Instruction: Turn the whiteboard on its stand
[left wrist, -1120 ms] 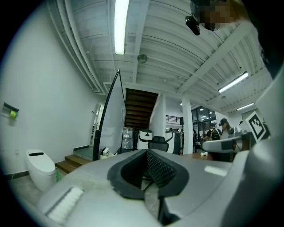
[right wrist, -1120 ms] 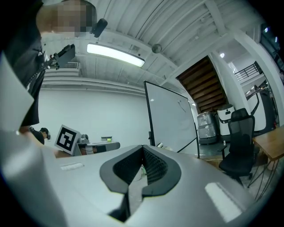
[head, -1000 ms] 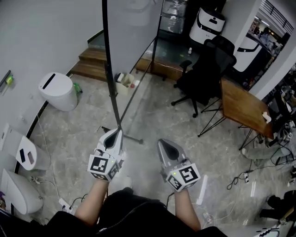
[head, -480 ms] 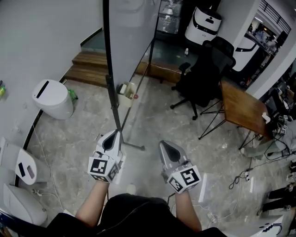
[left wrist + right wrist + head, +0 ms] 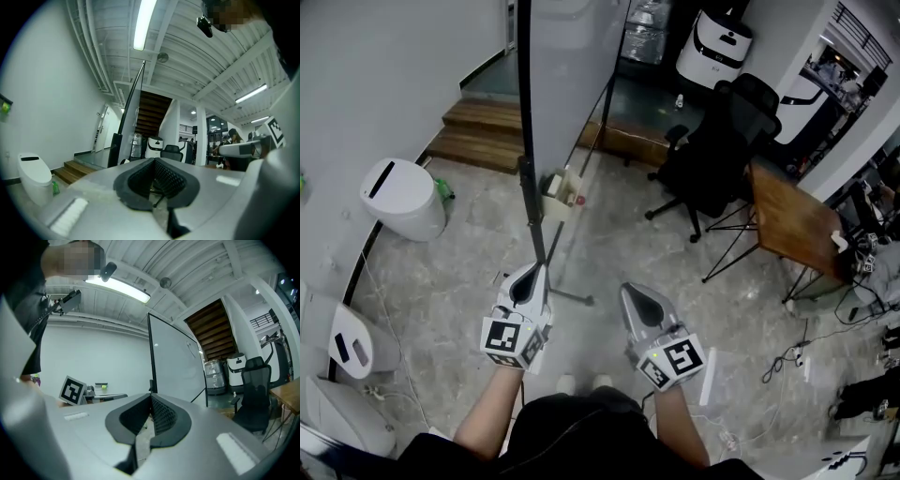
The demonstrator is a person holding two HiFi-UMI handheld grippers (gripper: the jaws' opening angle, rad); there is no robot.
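The whiteboard (image 5: pixel 572 66) stands on its black stand, seen almost edge-on from above, with its black side post (image 5: pixel 525 112) running down to a foot bar (image 5: pixel 572 298) on the floor. My left gripper (image 5: pixel 534 274) is shut and empty, its tip just short of the post's lower end. My right gripper (image 5: pixel 636 298) is shut and empty too, a little to the right of the stand. The left gripper view shows the whiteboard (image 5: pixel 132 110) as a thin edge ahead of the left gripper (image 5: pixel 154 161). The right gripper view shows the whiteboard (image 5: pixel 176 366) face-on beyond the right gripper (image 5: pixel 151 399).
A white lidded bin (image 5: pixel 401 199) stands at the left and a small box of items (image 5: pixel 562 187) sits by the board's base. A black office chair (image 5: pixel 712 150) and a wooden table (image 5: pixel 792 220) are at the right. Wooden steps (image 5: pixel 487 131) lie behind, and cables (image 5: pixel 797 356) run along the floor.
The head view has shifted slightly, so the bin and floor sit a little differently. Both grippers stay shut in about the same place by the stand.
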